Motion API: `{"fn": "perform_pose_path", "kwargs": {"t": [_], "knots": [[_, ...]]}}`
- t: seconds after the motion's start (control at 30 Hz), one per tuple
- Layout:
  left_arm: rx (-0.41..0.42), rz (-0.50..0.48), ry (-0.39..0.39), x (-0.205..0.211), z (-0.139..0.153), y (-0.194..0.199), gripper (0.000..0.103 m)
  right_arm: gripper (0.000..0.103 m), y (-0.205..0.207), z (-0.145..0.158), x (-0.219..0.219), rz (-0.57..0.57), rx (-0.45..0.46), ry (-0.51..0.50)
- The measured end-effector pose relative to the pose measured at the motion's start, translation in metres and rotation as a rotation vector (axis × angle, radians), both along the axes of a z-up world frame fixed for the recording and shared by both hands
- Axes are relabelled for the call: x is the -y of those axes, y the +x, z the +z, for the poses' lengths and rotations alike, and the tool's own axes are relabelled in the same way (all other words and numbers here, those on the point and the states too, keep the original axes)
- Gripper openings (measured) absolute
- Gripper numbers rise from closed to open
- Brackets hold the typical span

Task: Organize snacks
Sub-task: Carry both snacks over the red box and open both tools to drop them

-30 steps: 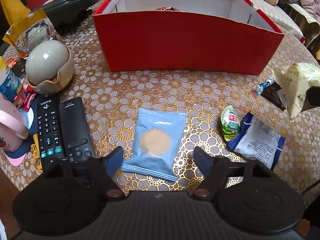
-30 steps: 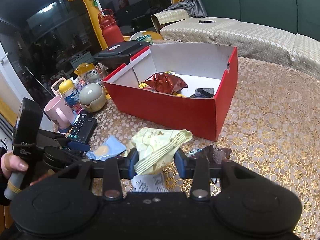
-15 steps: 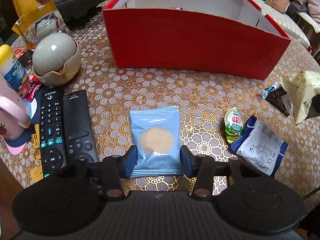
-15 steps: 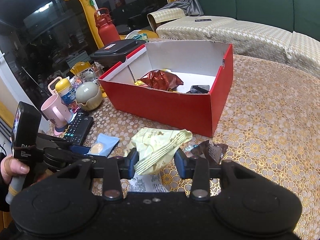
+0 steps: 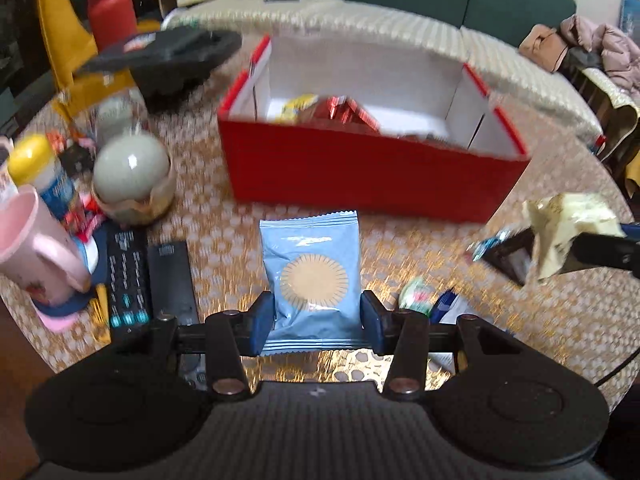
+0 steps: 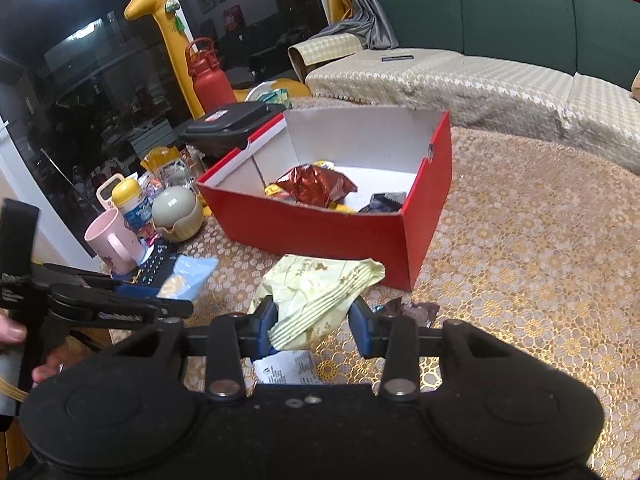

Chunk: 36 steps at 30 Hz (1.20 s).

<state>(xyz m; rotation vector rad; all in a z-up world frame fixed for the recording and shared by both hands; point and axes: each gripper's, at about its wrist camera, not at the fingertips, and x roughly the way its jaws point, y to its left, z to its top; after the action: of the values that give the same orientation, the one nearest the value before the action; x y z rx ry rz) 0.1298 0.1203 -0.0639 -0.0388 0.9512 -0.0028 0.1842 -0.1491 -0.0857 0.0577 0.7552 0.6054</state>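
Two snack packets are clamped above a gold-patterned surface [image 6: 520, 240] beside a green sofa [image 6: 500, 20]: a light-blue sunburst packet [image 5: 310, 276] in the left gripper [image 5: 316, 322], a crumpled pale-yellow packet [image 6: 316, 296] in the right gripper [image 6: 314, 326].

Black tool [image 5: 316, 322] body, blue fingertips [image 5: 262, 322].
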Motion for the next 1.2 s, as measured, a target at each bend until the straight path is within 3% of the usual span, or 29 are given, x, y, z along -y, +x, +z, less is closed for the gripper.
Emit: {"fn": "perform_pose_path", "kwargs": {"t": [0.33, 0.6, 0.8, 1.2], "knots": [[0.129, -0.051, 0.035, 0.021, 0.057, 0.036, 0.046, 0.038, 0.027, 0.031, 0.003, -0.028, 0.086, 0.001], [0.16, -0.063, 0.081, 0.033, 0.071, 0.089, 0.046, 0.038, 0.072, 0.049, -0.011, -0.021, 0.143, -0.043], [0.125, -0.052, 0.107, 0.033, 0.063, 0.128, 0.046, 0.038, 0.107, 0.042, -0.028, -0.004, 0.128, -0.083], [0.011, -0.045, 0.15, 0.036, 0.015, 0.176, 0.046, 0.038, 0.151, 0.005, -0.057, 0.009, 0.065, -0.192]]}}
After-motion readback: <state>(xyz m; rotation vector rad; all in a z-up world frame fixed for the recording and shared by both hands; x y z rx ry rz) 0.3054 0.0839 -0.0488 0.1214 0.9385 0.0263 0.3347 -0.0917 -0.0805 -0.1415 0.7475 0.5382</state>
